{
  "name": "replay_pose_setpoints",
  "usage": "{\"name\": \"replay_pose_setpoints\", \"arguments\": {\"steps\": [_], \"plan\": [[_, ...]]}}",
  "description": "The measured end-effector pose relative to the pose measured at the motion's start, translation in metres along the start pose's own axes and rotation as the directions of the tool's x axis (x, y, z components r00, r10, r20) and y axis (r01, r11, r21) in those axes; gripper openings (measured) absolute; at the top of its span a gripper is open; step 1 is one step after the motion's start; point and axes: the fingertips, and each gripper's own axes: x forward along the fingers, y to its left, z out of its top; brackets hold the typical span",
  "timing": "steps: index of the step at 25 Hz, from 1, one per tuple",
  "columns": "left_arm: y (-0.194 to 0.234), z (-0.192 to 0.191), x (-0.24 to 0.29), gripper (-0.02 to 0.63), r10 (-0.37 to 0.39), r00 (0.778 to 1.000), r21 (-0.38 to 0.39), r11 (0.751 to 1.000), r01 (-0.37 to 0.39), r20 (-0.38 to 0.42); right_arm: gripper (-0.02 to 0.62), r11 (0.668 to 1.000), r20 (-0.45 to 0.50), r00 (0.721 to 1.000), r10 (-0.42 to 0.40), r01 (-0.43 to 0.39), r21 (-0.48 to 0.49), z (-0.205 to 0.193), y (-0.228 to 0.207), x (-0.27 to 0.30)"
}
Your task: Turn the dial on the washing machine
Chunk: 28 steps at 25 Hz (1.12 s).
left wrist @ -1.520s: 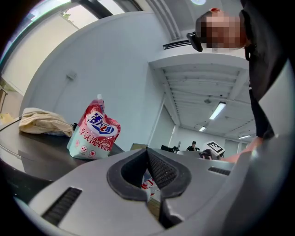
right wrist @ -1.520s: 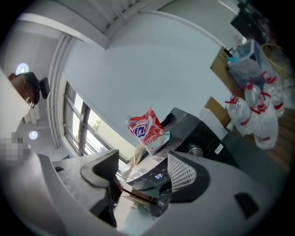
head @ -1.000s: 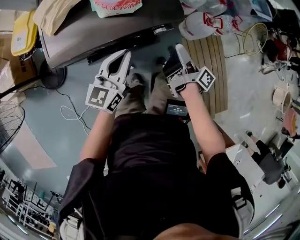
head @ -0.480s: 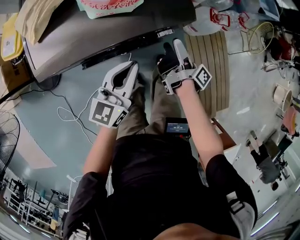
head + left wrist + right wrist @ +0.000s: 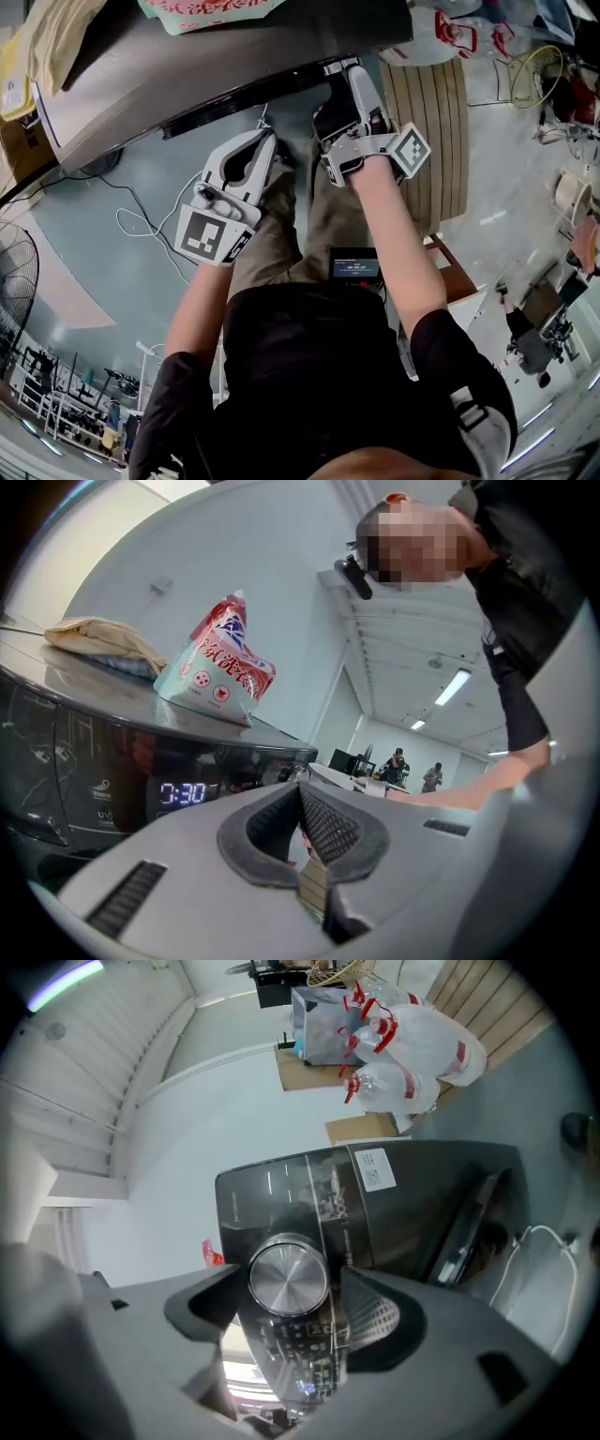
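The dark grey washing machine [image 5: 187, 66] fills the top of the head view. Its round silver dial [image 5: 289, 1276] sits on the glossy black control panel [image 5: 281, 1194], between the jaws of my right gripper [image 5: 292, 1302]. Those jaws stand open on either side of the dial, and I cannot tell whether they touch it. In the head view my right gripper [image 5: 351, 82] reaches the machine's front edge. My left gripper [image 5: 263, 142] hangs lower, to the left. Its jaws [image 5: 302, 803] are shut on nothing and point at the lit display [image 5: 184, 792].
A red-and-white bag [image 5: 217, 663] and a beige cloth [image 5: 103, 639] lie on the machine's lid. A wooden slatted panel [image 5: 433, 122] and plastic bags [image 5: 450, 37] are at the right. A cable [image 5: 141, 220] and a fan [image 5: 14, 262] are on the floor, left.
The machine has come nearer. My right gripper has moved up to the front panel, around the dial. The left gripper has shifted only slightly.
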Motion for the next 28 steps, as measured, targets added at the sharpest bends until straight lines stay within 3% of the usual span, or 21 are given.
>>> {"name": "replay_pose_setpoints", "arguments": {"steps": [8, 15, 28], "plan": [[0.001, -0.003, -0.001, -0.005, 0.008, 1.0, -0.023, 1.0, -0.008, 0.003, 0.33, 0.999, -0.005, 0.999, 0.035, -0.035, -0.012, -0.001, 0.008, 0.009], [0.004, -0.006, -0.003, -0.005, 0.009, 1.0, -0.025, 1.0, -0.009, -0.003, 0.287, 1.0, -0.004, 1.0, 0.022, -0.022, -0.015, 0.0, 0.005, 0.007], [0.012, -0.009, -0.006, -0.005, 0.029, 1.0, -0.041, 0.999, -0.029, 0.008, 0.278, 0.974, -0.031, 0.999, -0.041, 0.033, -0.224, 0.002, 0.007, 0.006]]}}
